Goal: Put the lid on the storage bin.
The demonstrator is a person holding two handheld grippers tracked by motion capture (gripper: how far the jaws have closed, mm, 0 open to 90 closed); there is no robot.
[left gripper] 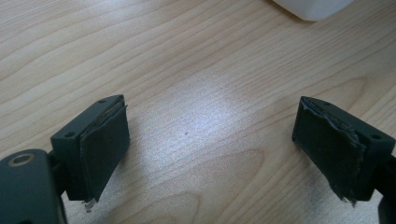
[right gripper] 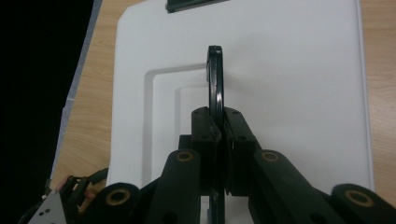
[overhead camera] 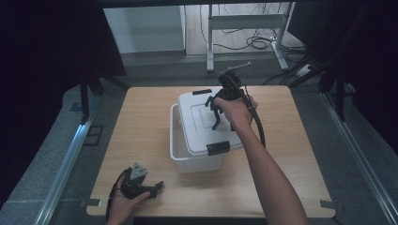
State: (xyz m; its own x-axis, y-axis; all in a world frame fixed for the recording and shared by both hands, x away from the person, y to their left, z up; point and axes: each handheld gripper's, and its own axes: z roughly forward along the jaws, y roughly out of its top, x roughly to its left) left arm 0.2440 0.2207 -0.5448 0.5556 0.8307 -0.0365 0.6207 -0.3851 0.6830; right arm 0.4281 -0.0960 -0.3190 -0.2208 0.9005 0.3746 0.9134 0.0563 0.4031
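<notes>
I find no readable text, label, brand, number or sign anywhere. The white lid, the box beneath it and the wooden surface all look plain and unmarked to me.

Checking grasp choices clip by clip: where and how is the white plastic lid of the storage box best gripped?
By its thin black handle, standing on edge at the middle of the white plastic lid, from straight above. The flat handle fits between closed pads, as the right hand-held gripper shows; the lid's broad panel is too wide.
</notes>
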